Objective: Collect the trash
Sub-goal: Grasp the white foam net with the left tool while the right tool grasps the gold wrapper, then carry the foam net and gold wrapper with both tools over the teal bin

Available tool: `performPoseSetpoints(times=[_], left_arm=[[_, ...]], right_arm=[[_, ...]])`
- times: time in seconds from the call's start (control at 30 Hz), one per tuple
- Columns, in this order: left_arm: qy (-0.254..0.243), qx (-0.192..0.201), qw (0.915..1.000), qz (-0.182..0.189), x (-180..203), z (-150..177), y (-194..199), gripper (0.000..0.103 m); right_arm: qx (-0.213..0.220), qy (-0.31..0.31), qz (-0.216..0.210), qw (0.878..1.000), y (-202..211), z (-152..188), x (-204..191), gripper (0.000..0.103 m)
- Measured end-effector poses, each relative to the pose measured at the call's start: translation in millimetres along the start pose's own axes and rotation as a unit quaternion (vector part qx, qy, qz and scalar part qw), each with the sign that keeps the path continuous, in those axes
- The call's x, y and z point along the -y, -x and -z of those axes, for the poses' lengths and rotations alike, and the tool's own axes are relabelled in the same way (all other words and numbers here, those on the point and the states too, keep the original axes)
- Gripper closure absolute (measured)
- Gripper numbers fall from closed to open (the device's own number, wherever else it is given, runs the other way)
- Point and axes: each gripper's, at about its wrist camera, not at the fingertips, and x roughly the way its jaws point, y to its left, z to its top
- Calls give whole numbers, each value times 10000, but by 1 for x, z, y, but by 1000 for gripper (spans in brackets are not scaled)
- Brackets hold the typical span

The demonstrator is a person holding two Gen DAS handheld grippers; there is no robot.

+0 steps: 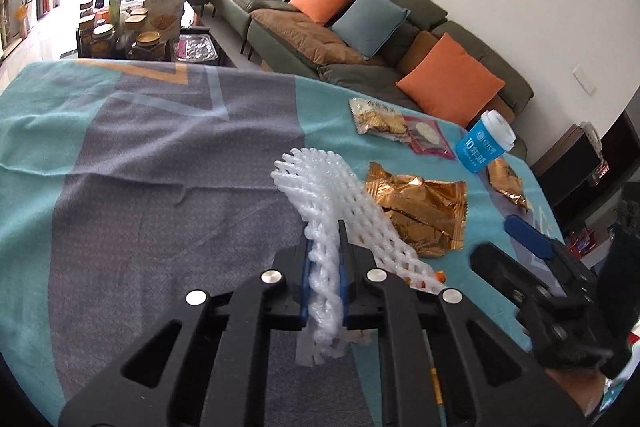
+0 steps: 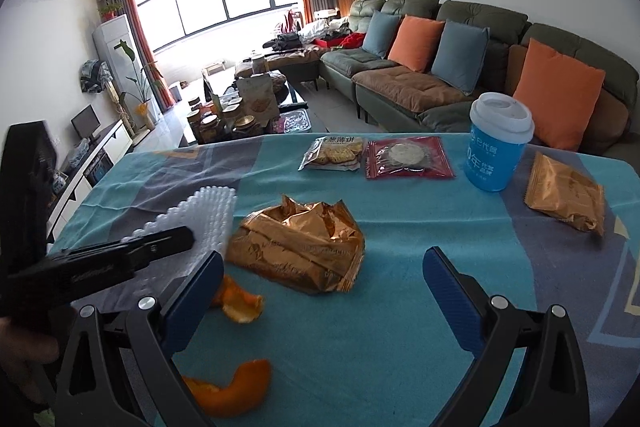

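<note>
My left gripper (image 1: 325, 229) is shut on a white foam fruit net (image 1: 320, 187), which lies partly over a crumpled gold wrapper (image 1: 424, 207). In the right wrist view the net (image 2: 208, 215) lies left of the gold wrapper (image 2: 300, 247), with the left gripper's black body (image 2: 120, 259) over it. My right gripper (image 2: 320, 267) is open and empty, just in front of the gold wrapper. Orange peel pieces (image 2: 240, 303) (image 2: 228, 387) lie near its left finger. The right gripper also shows in the left wrist view (image 1: 532, 239).
A blue cup with white lid (image 2: 498, 143), a sealed gold snack packet (image 2: 564, 195), a red packet (image 2: 408, 157) and a cracker packet (image 2: 334, 155) lie farther back on the teal and grey tablecloth (image 2: 400, 307). A sofa (image 2: 440, 67) stands behind the table.
</note>
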Motion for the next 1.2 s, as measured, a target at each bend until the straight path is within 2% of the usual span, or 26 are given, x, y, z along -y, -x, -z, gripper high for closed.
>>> performPoseSetpoints(times=[0.1,0.3,0.5,0.57,0.67,0.73,0.77,0.8,1.0,1.2], left_arm=[[-36,93,9999,64,0,-1,5,93],[-29,312,9994,164,-2,-4,22,93],[-94,457,9988,159,-3,-4,37,93],[-131,513,9985,131,-3,-4,43,93],[-124,552,9983,116,-6,-4,51,93],[-125,574,9982,111,-6,-2,55,93],[-118,586,9982,104,-7,-2,58,93],[-111,605,9981,101,-7,0,61,93],[-82,757,9971,97,-10,7,86,93],[-176,1008,9947,78,-5,19,120,93]], right_arm=[[-113,-105,-9,9999,-12,-3,3,9],[-285,-304,-9,9991,-28,-7,10,24],[-461,-505,-178,9975,-43,-14,18,53],[-470,-541,-242,9971,-44,-16,19,73],[-454,-585,-318,9967,-43,-17,20,84],[-407,-665,-401,9962,-39,-16,21,86],[-392,-691,-449,9958,-37,-16,21,98],[-363,-706,-465,9958,-35,-16,22,102],[-162,-619,-457,9969,-17,-16,14,102],[225,-548,-539,9968,23,-16,-2,102]])
